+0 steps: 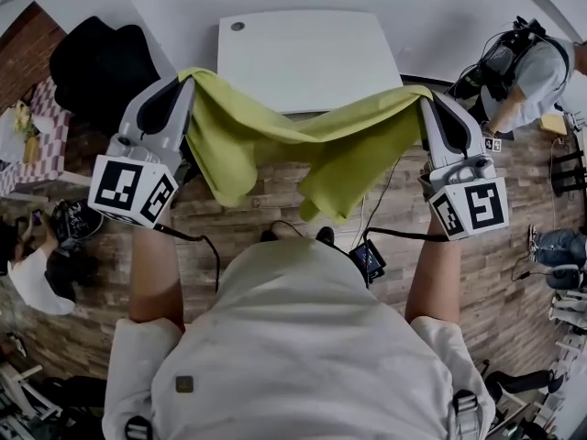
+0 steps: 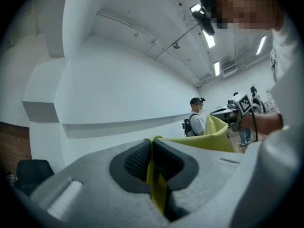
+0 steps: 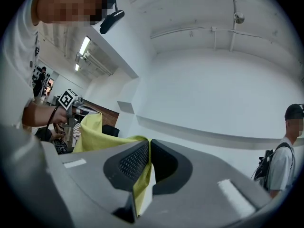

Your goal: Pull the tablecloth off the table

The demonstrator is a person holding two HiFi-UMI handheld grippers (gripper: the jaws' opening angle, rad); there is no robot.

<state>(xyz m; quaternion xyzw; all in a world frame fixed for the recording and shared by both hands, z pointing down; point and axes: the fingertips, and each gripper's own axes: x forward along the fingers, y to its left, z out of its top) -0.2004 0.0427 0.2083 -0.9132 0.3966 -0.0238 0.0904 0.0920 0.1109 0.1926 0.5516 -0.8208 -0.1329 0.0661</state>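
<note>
My forearms (image 1: pixel 152 273) reach out level toward the white table (image 1: pixel 307 58), a gripper in each hand. My left gripper (image 1: pixel 187 79), at the table's near-left corner, has its jaws pressed together on one end of the yellow-green tablecloth (image 1: pixel 303 145). My right gripper (image 1: pixel 427 101), by the near-right corner, pinches the other end. The cloth sags between them along the table's near edge, folds hanging over the wood-patterned floor (image 1: pixel 275 204).

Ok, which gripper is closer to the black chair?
Left. The left gripper, shut on the tablecloth, is just beside the black chair; the right gripper grips the cloth's other end, across the white table's width.
</note>
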